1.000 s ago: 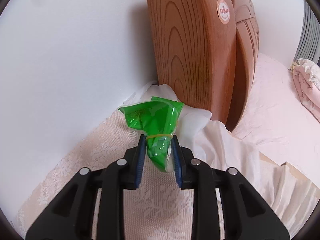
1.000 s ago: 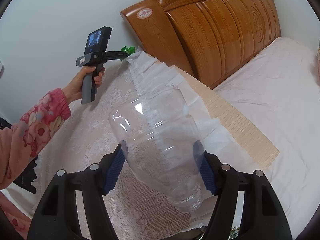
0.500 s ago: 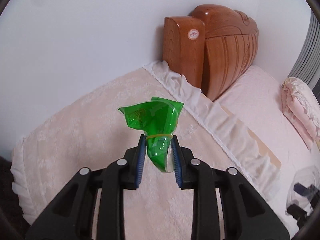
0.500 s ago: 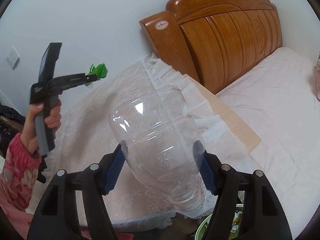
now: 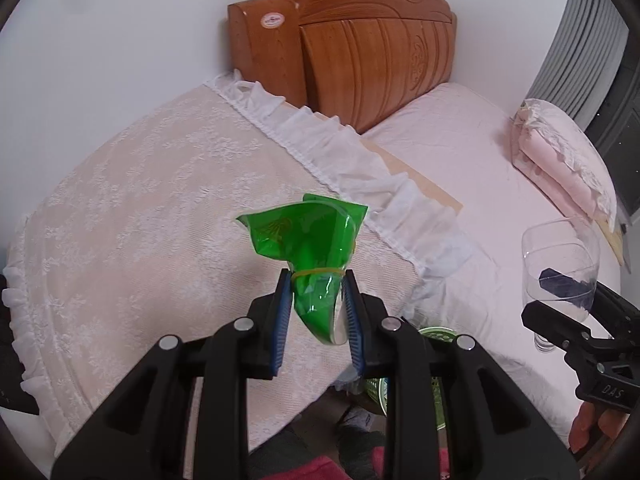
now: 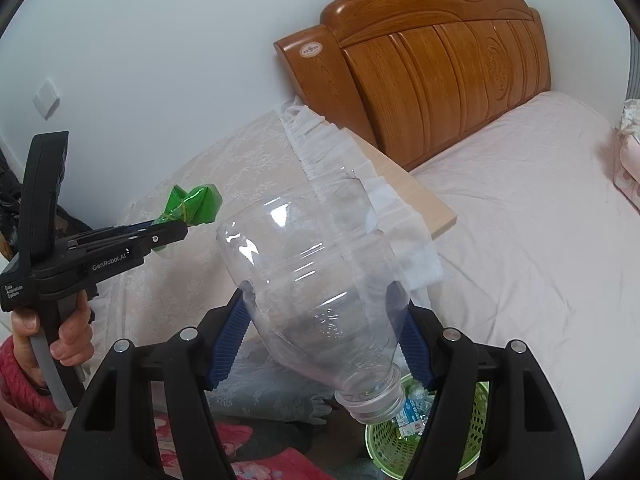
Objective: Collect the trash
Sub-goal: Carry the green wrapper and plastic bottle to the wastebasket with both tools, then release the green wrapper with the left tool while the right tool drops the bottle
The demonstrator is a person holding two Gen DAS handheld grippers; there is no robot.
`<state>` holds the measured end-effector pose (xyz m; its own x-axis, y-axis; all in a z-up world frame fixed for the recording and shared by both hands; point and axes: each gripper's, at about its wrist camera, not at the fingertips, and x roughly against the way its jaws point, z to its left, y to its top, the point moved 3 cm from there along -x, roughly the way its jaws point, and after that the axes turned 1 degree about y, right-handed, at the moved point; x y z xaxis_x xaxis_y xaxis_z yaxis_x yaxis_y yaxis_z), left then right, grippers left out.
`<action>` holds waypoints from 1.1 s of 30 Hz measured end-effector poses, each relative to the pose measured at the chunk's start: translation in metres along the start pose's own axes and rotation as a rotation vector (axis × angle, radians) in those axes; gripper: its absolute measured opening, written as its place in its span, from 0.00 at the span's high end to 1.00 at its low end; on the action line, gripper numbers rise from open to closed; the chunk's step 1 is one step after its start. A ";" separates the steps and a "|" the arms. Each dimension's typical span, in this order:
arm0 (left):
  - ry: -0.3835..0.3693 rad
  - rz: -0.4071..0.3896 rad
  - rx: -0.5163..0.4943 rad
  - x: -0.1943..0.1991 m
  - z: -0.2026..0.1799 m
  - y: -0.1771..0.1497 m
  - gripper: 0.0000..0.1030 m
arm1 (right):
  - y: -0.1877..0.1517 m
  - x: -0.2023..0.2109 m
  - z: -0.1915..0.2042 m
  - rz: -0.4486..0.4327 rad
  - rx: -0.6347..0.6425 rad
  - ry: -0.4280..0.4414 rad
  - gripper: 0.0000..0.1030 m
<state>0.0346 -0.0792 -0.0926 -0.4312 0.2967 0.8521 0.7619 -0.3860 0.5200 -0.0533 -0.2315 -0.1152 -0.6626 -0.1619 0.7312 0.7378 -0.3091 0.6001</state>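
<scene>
A crumpled green plastic wrapper (image 5: 308, 236), tied with a yellow rubber band, is pinched in my left gripper (image 5: 316, 276), which hangs over the lace-covered stand. In the right wrist view the same wrapper (image 6: 198, 202) sticks out of the left gripper (image 6: 180, 228), held up by a hand at the left. My right gripper (image 6: 322, 294) is shut on a clear cut-off plastic bottle (image 6: 312, 264) with its neck pointing down. Below the bottle's neck stands a green mesh basket (image 6: 476, 432) with some trash in it. The left wrist view shows the bottle (image 5: 560, 256) at the far right.
A lace cloth with a white frill covers the bedside stand (image 5: 140, 208). Behind it rises a wooden headboard (image 6: 432, 64) and a bed with a pink sheet (image 6: 520, 220). Folded pink bedding (image 5: 560, 160) lies on the bed. Red cloth lies on the floor by the basket.
My left gripper has drawn back from the corner by the headboard, across the lace cloth, with the wrapper still held. The right gripper has pulled back with the bottle, and the green basket has come into view.
</scene>
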 end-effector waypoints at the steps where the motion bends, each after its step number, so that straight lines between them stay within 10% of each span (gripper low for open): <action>1: -0.007 0.003 -0.012 0.000 -0.008 -0.002 0.76 | -0.001 0.002 -0.003 0.000 -0.003 -0.004 0.33; 31: -0.267 0.266 -0.437 -0.051 -0.229 -0.100 0.75 | -0.116 0.080 -0.147 -0.032 -0.335 -0.257 0.33; 33: -0.272 0.276 -0.442 -0.051 -0.231 -0.102 0.56 | -0.121 0.083 -0.154 -0.034 -0.342 -0.258 0.33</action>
<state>-0.1331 -0.2569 -0.1754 -0.0614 0.3248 0.9438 0.5293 -0.7911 0.3067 -0.2180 -0.3514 -0.1770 -0.6003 0.0799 0.7958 0.6019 -0.6100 0.5153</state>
